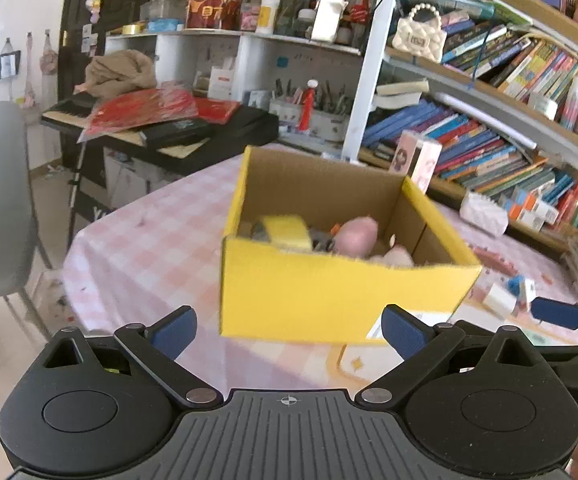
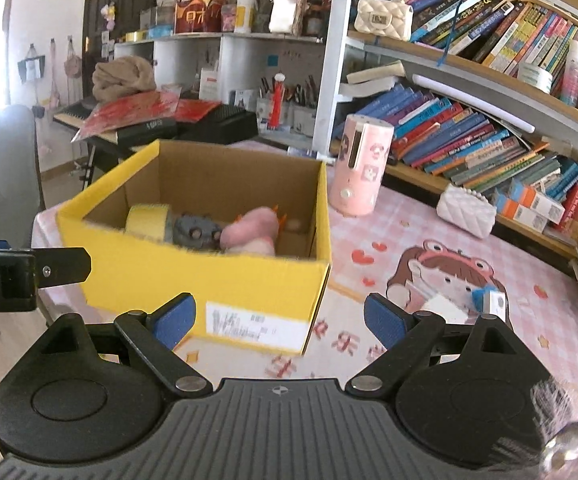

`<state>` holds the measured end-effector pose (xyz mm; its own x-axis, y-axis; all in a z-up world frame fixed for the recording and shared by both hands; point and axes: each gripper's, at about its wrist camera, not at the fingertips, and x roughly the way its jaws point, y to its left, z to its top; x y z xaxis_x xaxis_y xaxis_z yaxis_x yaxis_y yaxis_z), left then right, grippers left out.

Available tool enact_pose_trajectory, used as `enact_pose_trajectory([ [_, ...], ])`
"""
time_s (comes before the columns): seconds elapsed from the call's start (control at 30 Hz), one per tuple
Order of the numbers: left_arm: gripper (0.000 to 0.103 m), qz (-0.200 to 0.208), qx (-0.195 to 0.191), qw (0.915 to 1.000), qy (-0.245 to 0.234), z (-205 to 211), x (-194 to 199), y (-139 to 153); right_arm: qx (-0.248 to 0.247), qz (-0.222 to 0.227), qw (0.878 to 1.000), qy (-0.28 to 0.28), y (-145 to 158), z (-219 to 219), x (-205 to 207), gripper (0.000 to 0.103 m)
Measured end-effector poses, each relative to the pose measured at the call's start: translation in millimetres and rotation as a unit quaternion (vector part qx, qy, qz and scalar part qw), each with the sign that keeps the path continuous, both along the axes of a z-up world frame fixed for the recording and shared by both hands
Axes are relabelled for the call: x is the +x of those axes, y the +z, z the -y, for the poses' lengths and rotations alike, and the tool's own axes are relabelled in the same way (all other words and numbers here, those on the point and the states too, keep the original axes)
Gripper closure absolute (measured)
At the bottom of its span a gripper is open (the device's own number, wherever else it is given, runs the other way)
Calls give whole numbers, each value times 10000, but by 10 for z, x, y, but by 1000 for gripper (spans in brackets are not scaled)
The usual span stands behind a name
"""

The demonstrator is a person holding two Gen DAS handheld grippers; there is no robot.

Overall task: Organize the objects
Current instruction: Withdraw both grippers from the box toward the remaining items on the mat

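Both tools (image 1: 289,330) (image 2: 276,320) before yellow box (image 2: 209,280)

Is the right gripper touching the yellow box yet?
Apart. In the right wrist view the right gripper is open and empty, its blue pads spread in front of the yellow box, with tablecloth visible between the right pad and the box corner.

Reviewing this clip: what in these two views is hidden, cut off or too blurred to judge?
- Yellow box floor: its near wall hides it in both wrist views.
- Grey item inside the box: blurred, identity unclear.
- Shipping label: text smeared, unreadable.
- Small blue-and-white item on the tablecloth: blurred in both views.
- Left tool and right tool: open, holding nothing.
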<state>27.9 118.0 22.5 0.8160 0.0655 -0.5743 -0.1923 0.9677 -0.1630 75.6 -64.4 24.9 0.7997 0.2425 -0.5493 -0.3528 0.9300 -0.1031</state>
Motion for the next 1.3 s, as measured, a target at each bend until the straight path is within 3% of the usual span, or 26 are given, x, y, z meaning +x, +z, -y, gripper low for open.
enact_pose_trajectory([
  [0.3, 3, -509, 180, 9985, 37, 75, -272, -133, -163, -199, 9992, -296, -122, 37, -374, 10],
  [0.73, 3, -564, 383, 9971, -341, 231, -531, -152, -51, -373, 9964, -760, -180, 200, -711, 10],
  [1.3, 3, -633, 461, 9907, -1114, 639, -589, -215, -1, -472, 9871, -1531, -238, 614, -1057, 10],
])
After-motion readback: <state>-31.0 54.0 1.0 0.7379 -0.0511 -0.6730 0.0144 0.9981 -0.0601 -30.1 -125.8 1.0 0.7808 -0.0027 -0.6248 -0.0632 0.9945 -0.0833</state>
